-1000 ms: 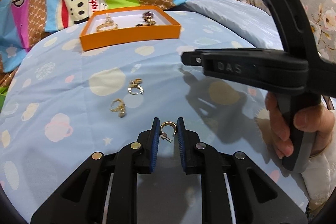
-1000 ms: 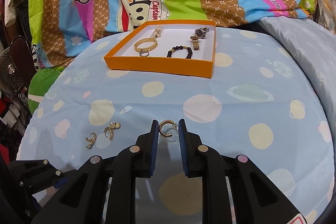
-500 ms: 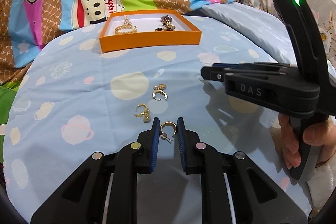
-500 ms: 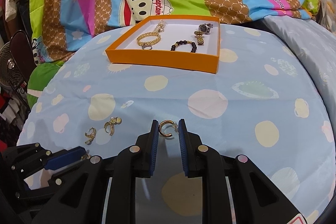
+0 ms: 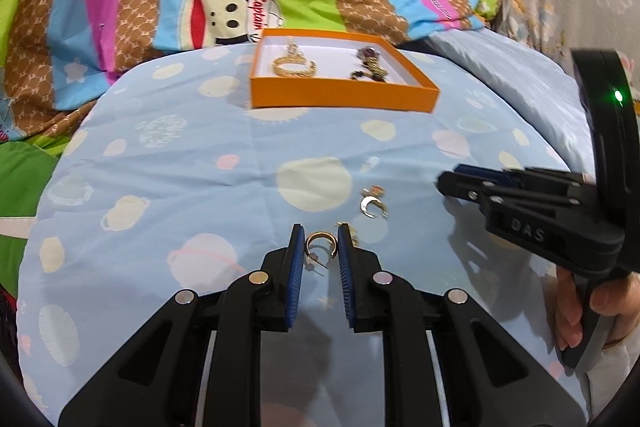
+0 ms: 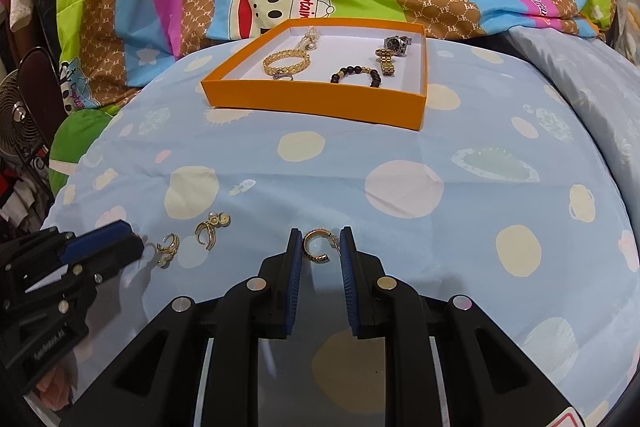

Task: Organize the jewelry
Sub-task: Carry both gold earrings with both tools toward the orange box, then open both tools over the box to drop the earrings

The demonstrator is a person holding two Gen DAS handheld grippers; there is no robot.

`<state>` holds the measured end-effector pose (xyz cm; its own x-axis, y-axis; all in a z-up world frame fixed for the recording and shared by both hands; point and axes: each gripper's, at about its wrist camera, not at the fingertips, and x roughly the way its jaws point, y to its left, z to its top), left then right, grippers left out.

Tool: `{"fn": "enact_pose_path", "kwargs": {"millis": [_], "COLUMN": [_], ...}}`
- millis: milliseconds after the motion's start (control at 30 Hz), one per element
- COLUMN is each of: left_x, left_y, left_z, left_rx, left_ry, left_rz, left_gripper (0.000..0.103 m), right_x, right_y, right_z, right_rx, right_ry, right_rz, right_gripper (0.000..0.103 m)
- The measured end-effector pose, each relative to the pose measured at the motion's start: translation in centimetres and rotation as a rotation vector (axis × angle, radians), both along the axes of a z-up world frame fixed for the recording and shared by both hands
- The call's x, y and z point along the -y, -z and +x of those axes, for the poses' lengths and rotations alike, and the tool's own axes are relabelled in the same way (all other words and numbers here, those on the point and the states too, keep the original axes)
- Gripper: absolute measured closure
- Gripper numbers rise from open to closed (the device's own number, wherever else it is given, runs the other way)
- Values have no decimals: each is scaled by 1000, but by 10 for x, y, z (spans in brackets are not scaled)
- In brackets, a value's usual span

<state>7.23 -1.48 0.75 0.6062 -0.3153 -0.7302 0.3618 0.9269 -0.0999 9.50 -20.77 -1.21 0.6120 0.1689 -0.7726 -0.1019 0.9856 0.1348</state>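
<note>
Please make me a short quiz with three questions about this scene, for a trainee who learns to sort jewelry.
1. True or false: the orange box is empty.
2. In the right wrist view, how many loose earrings lie on the blue cloth?
3. What does the right gripper hold? A) a watch B) a gold hoop earring C) a bead bracelet

Key: 1 false; 2 two; 3 B.

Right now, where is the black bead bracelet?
In the right wrist view, the black bead bracelet lies inside the orange box, right of the gold bracelet and beside the watch.
</note>
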Motion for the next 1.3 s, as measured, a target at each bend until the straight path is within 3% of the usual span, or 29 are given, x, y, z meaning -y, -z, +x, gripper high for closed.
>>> {"fn": "enact_pose_path", "kwargs": {"millis": [200,467,733,1000,1167,1300], "left_x": [-10,-7,-3,1,23,46], "left_y": [5,15,12,-42,-70,-73], "left_z": [12,15,19,58,96,131], "left_rx": [-23,-70,-63,33,79,90], "left_ry": [-42,-22,-16,-3,32,40], "left_rz": [2,12,42,3,-20,1], "left_gripper": [87,87,86,86,86,86], "right_x": [-3,-3,2,16,27,30], "right_y": [2,2,-1,-36,-57,-65], "right_z": [0,0,0,20,63,101], "right_rx": [-6,-9,-15,51,88,94], "right_ry": [-9,-7,8,43,71,87], "right_rz": [-9,-4,45,70,72,62], "right_gripper": [85,85,85,85,85,85]}}
